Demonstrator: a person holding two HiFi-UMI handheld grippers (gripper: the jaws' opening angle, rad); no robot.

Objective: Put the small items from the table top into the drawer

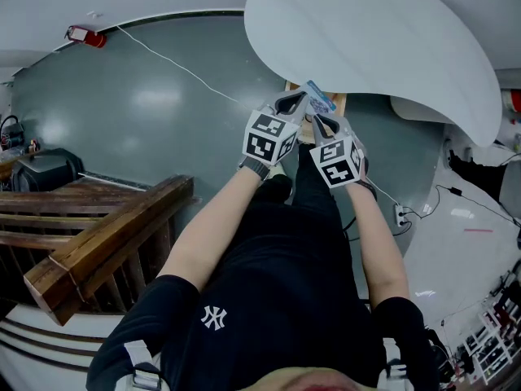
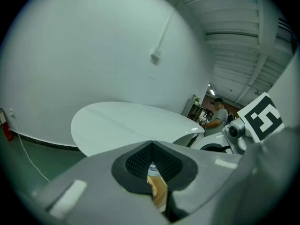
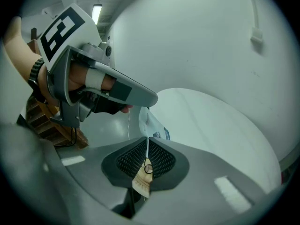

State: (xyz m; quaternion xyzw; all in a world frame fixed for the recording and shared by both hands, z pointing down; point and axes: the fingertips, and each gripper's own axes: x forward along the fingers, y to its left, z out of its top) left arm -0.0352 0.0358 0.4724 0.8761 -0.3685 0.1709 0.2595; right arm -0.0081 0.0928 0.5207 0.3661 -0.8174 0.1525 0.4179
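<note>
Closest is the person's black shirt [image 1: 269, 300] with its small white logo, and both bare forearms reach forward from it. The left gripper [image 2: 152, 161] and right gripper [image 3: 146, 149] meet tip to tip in front of the body, their marker cubes side by side. Between them hangs a small packet [image 1: 320, 100], white with blue print, held up in the air and not resting on anything. The right gripper's jaws are pressed together on the packet's lower edge. The left gripper's jaws are drawn narrow too, with a sliver of the same packet caught in the slit between them. The round white table top [image 1: 366, 31] spreads just beyond the grippers. A strip of pale wood [image 1: 338, 103] shows behind the packet; whether it is the drawer, I cannot tell. A dark wooden rack [image 1: 106, 235] stands off to the left on the green floor [image 1: 163, 112].
</note>
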